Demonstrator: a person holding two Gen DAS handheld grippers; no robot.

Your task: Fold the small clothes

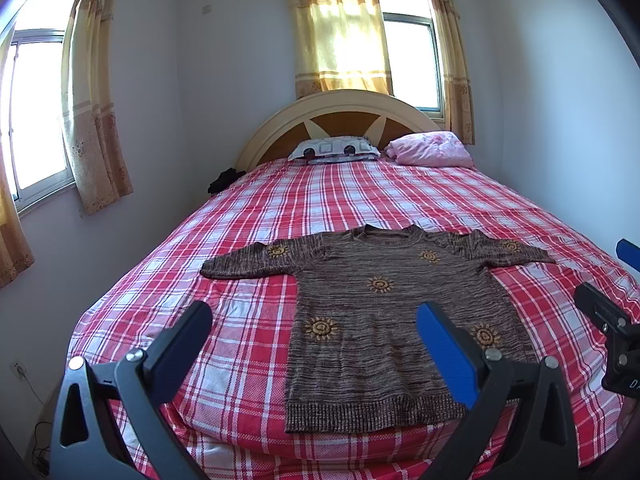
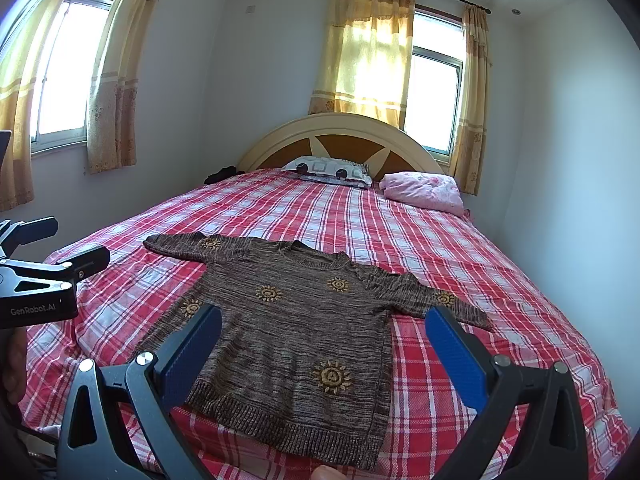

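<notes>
Folding isn't started: the sweater [image 1: 384, 320] is lying flat on the bed [image 1: 248, 216], sleeves out. Both left gripper [image 1: 316, 344] and right gripper [image 2: 324, 348] are hovering, fingers wide apart, holding nothing. Probably grabbing a sleeve next.

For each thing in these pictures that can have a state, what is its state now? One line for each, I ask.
Brown sweater: spread flat on the bed, unfolded, sleeves out to both sides.
Left hand-held gripper: open, holds nothing, above the bed.
Right hand-held gripper: open, holds nothing, above the sweater.
Middle curtain: drawn across its window.
Patterned pillow: lies at the headboard.
Pink blanket: folded, beside the pillow.
</notes>
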